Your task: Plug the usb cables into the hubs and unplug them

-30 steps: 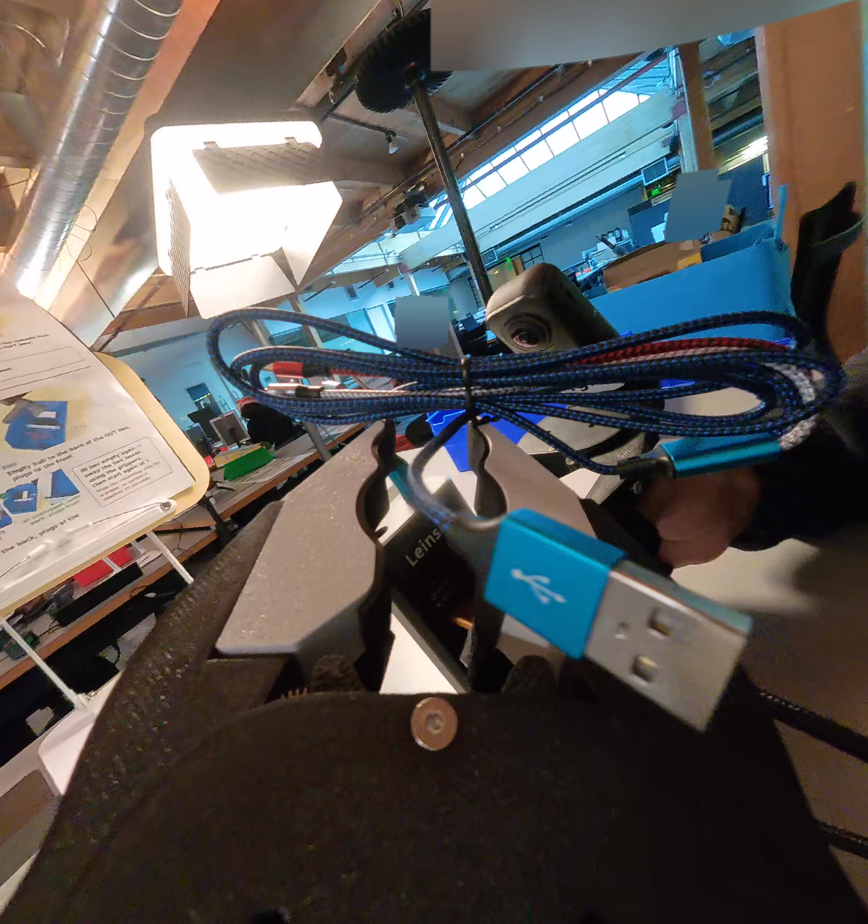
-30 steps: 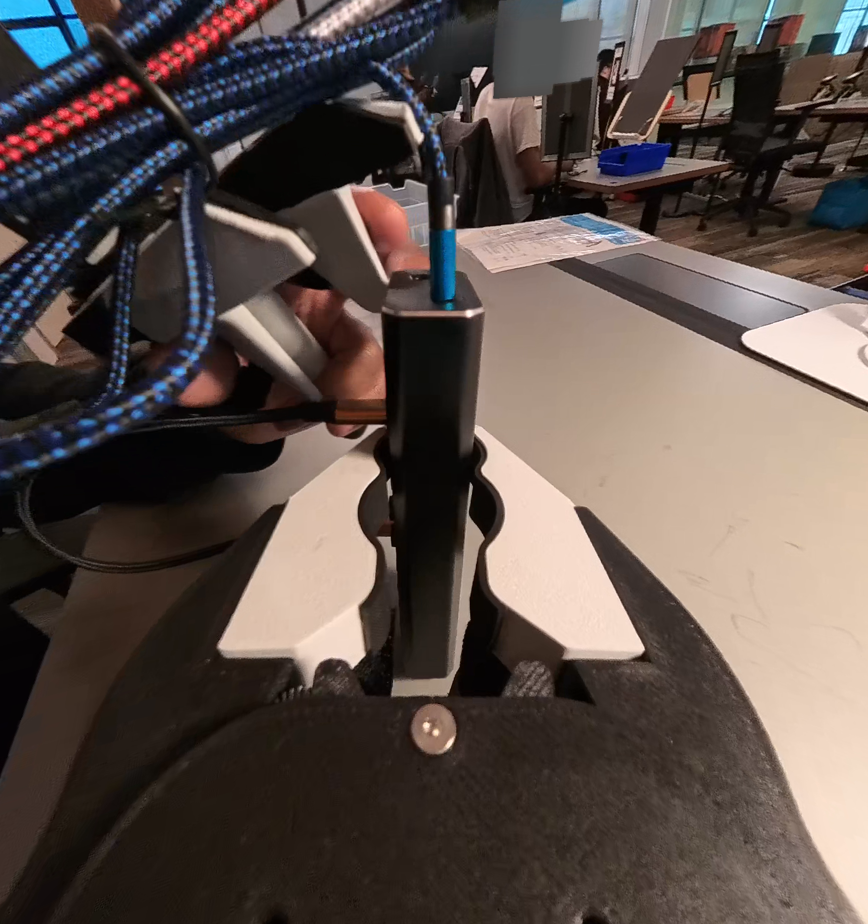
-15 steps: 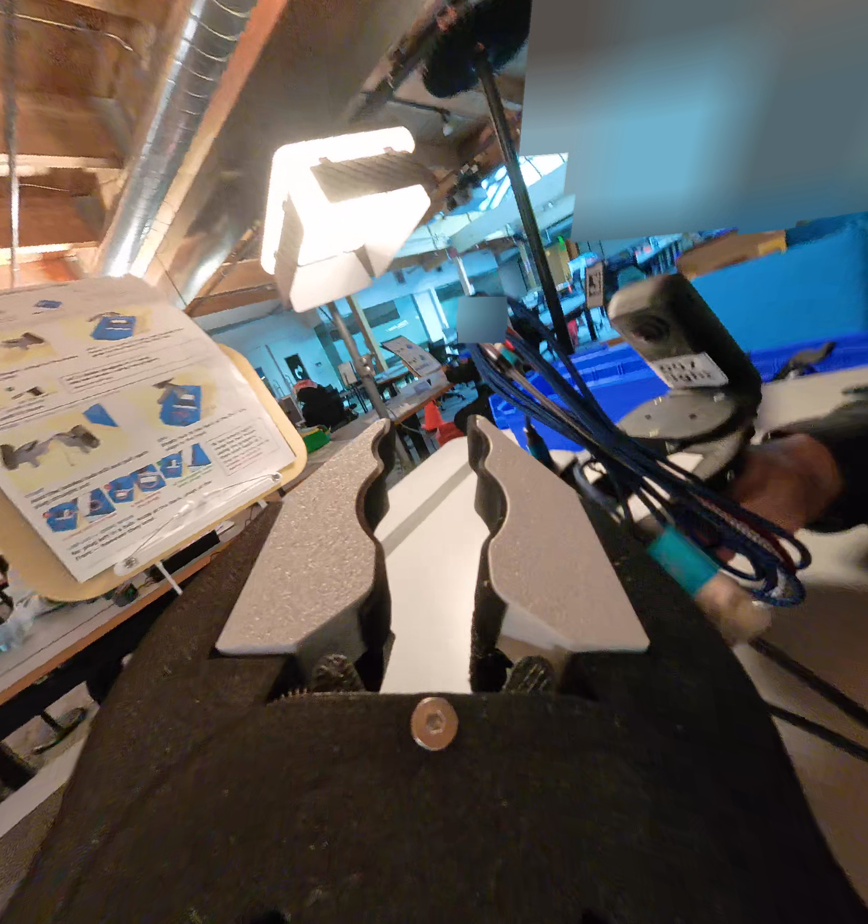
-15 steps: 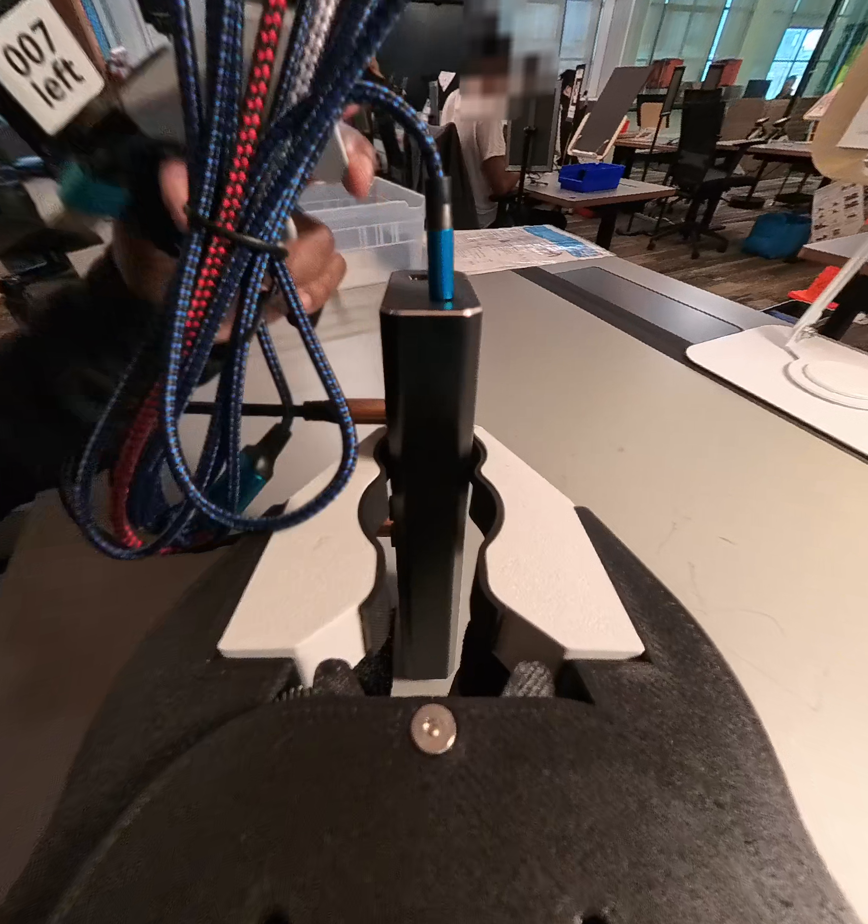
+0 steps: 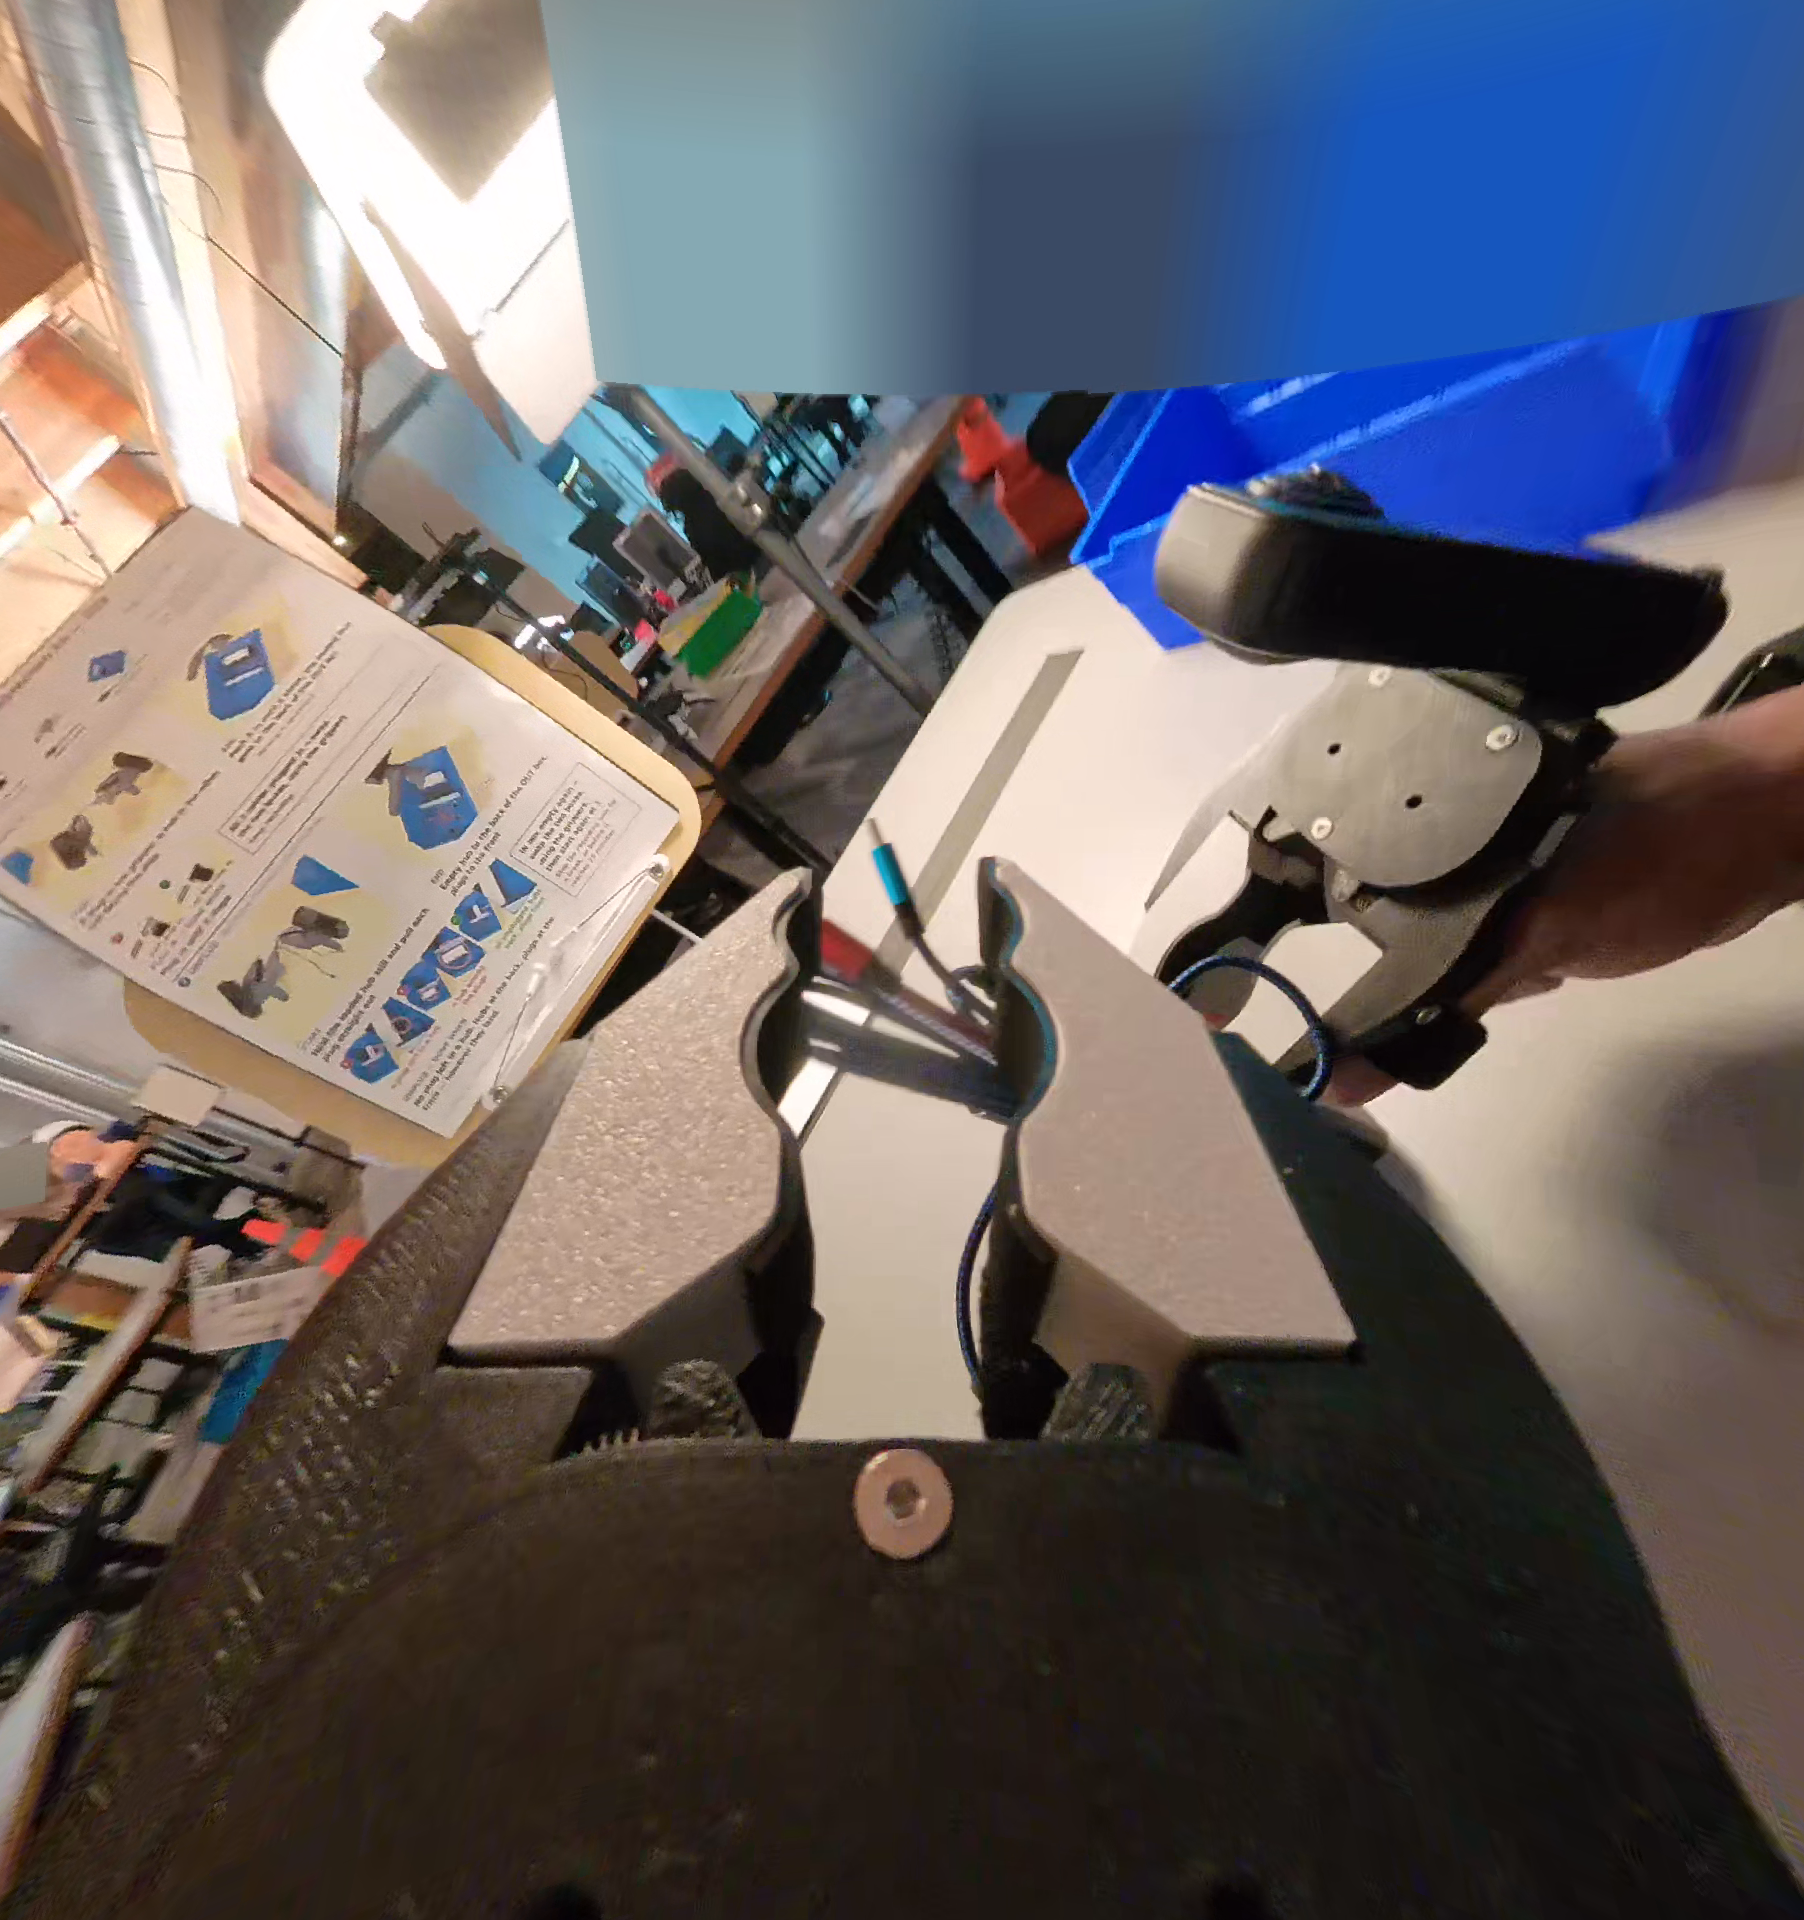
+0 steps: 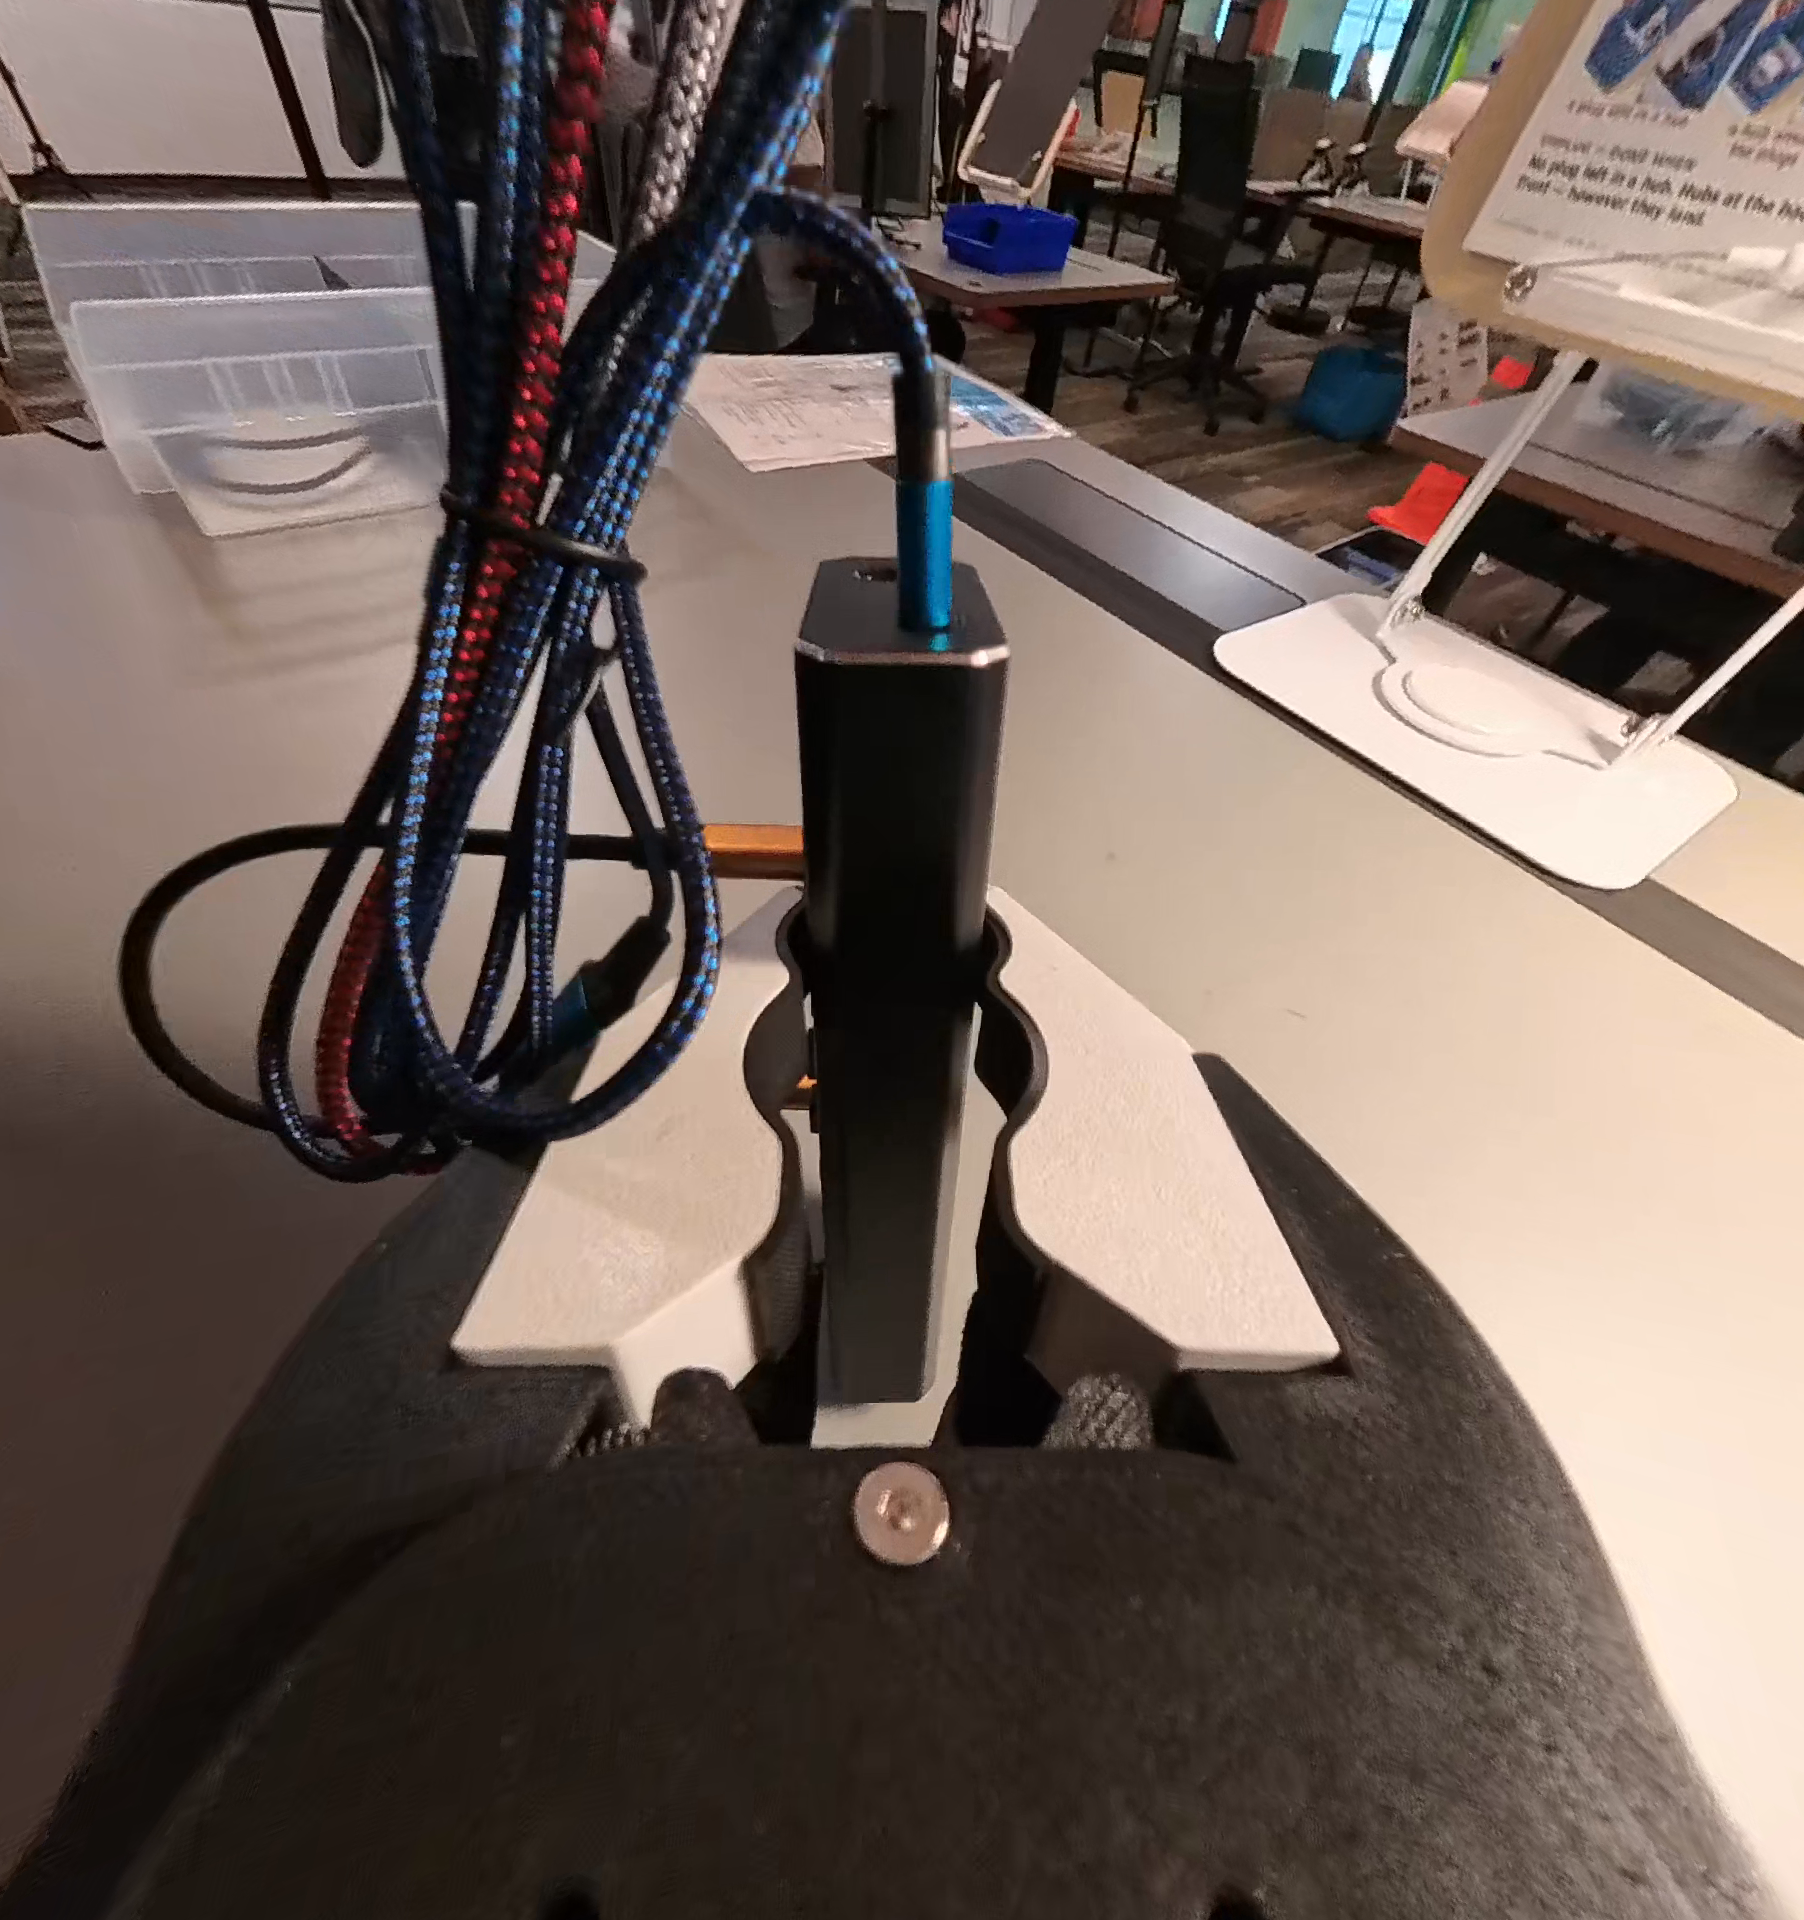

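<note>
The right tongs clamp a black hub upright over the worktop; a blue-tipped cable is plugged into its top, the bundle hanging left. The left tongs gape, empty, with cables just beyond.

Right gripper clamps upright black hub, blue plug seemingly seated on top

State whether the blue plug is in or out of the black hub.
In. The blue plug stands seated in the end of the black hub, which the right gripper clamps upright.
</note>
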